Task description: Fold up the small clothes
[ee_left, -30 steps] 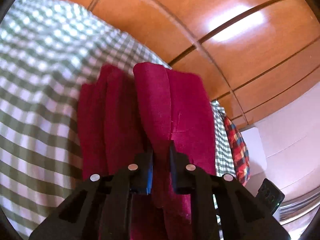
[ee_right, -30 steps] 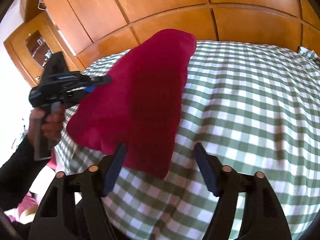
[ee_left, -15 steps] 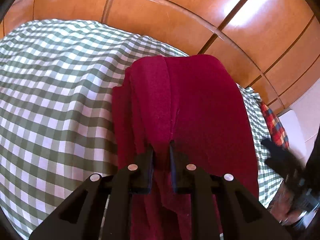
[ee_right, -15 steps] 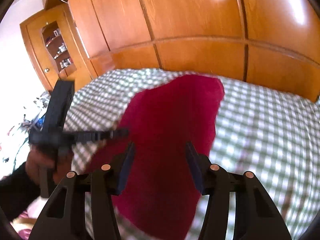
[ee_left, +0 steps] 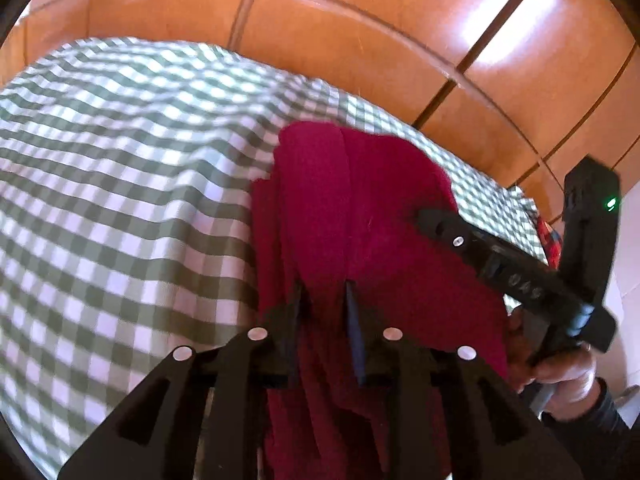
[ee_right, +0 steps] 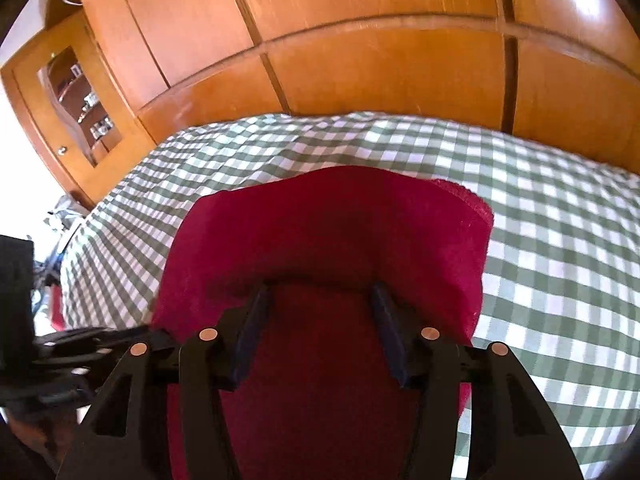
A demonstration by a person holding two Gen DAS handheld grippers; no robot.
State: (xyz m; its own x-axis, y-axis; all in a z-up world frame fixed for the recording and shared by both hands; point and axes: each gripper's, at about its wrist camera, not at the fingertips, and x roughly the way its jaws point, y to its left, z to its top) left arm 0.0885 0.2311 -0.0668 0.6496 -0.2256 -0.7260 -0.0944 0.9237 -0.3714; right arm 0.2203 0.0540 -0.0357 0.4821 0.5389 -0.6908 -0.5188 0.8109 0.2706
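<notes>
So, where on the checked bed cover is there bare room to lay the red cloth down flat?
The checked bed cover lies bare to the left of the red cloth, as far as the wooden wardrobe. In the right wrist view it is also bare to the right of the cloth. It is crowded on the cloth itself, where the left tool and the right tool work close together.

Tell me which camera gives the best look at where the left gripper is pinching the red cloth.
The left wrist view. There the left gripper has its fingers shut on a bunched fold of the red cloth, with the grip point centred. The right wrist view shows the cloth spread wide, but only part of the left gripper at the edge, its pinch indistinct.
</notes>
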